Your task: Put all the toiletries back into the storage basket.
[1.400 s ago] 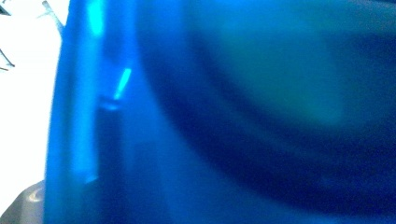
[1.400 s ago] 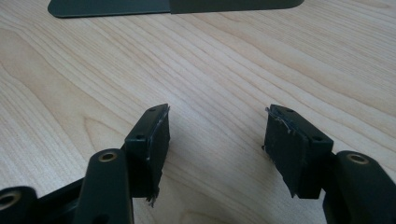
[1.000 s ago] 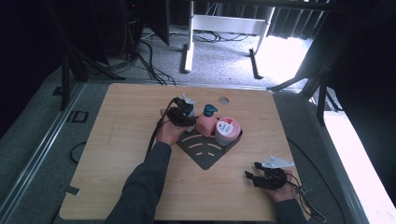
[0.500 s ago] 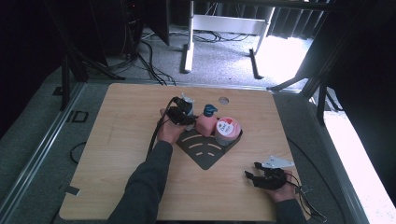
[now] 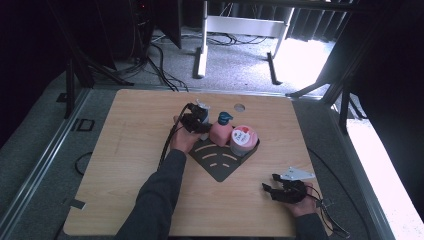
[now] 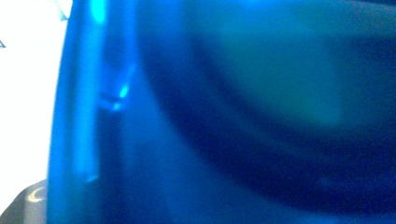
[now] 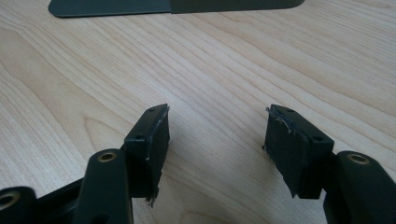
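pink pump bottle (image 5: 220, 133): upright in black rack (image 5: 220, 165), long axis vertical, blue nozzle pointing right
left gripper (image 5: 196, 121): against the bottle; grip unclear
right gripper (image 7: 215, 140): fingers apart, empty

Grey carpet floor (image 5: 240, 65), cables (image 5: 160, 60), white desk frame (image 5: 240, 25), bright light right.

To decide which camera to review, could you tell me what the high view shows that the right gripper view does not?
High view: the left gripper beside a pink pump bottle and a pink tub on the dark tray, plus the floor beyond. Right gripper view: its open jaws up close, worn pads, nothing between them. Both: the wooden table, the tray's edge and the right gripper.
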`<state>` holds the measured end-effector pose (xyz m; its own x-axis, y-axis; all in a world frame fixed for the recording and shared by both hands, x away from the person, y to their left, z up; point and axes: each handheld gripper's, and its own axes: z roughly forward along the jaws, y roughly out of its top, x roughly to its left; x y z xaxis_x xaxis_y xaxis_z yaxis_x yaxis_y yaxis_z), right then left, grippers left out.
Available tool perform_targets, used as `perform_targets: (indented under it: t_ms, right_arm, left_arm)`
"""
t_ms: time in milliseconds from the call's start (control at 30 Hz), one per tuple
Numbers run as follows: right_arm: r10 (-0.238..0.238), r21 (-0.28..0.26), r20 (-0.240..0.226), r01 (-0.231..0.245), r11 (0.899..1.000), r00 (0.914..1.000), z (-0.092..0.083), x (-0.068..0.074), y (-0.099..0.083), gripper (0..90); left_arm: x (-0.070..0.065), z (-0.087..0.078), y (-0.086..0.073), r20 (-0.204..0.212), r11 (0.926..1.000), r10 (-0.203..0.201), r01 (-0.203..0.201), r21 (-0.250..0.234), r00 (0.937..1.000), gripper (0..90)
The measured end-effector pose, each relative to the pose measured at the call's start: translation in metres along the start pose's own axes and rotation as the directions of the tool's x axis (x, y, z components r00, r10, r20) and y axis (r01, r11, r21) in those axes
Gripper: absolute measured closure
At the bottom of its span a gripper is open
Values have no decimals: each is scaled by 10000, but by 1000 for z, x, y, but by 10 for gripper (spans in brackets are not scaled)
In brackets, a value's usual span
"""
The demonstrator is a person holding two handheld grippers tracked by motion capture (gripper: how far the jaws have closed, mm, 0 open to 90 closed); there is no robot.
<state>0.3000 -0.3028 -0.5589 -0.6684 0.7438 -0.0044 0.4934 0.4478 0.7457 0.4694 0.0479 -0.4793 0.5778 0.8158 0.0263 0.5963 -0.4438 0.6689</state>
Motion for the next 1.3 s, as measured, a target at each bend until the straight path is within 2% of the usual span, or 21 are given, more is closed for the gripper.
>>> perform_targets:
  t_ms: [200,300,467,733,867,1067,1300]
  right_arm:
    - [-11,9,-3,11,10000,10000,0,0,0,393]
    - [-10,5,-4,10,10000,10000,0,0,0,393]
    - [-16,9,-2,16,10000,10000,0,0,0,393]
    - [-14,9,-4,14,10000,10000,0,0,0,393]
    - [-13,10,-3,13,10000,10000,0,0,0,393]
    - [-15,10,-4,15,10000,10000,0,0,0,393]
    - [-16,9,-3,16,10000,10000,0,0,0,393]
  left_arm:
    - [1,-1,0,53,9999,-89,90,-100,9999,537]
    - [3,-6,2,192,9987,-258,266,-424,9995,516]
    - [3,-11,6,122,9982,-129,136,-593,9998,507]
    - [2,-11,5,113,9983,-62,69,-582,9999,537]
    - [0,-10,5,22,9980,-121,122,-619,9999,544]
    - [1,-10,5,144,9977,-206,215,-648,9997,543]
    - [0,-9,5,104,9968,-243,250,-763,9996,545]
